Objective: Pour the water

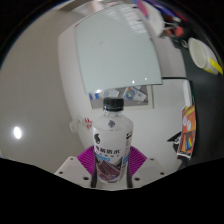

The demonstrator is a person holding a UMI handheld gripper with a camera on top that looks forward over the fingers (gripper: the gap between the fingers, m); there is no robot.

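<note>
We see our gripper holding a clear plastic bottle upright between its two fingers, the purple pads pressed against the bottle's lower body on either side, so the jaws are pinching the bottle. The bottle has a black cap and a label with dark and purple print that we cannot read. Beyond the bottle lies a pale table surface with a large white sheet or board resting on it. Just behind the cap sits a small cluster of grey and white items that we cannot identify. Off to the right, past the fingers, we make out a colourful printed booklet and, farther away, a round yellow-rimmed dish
</note>
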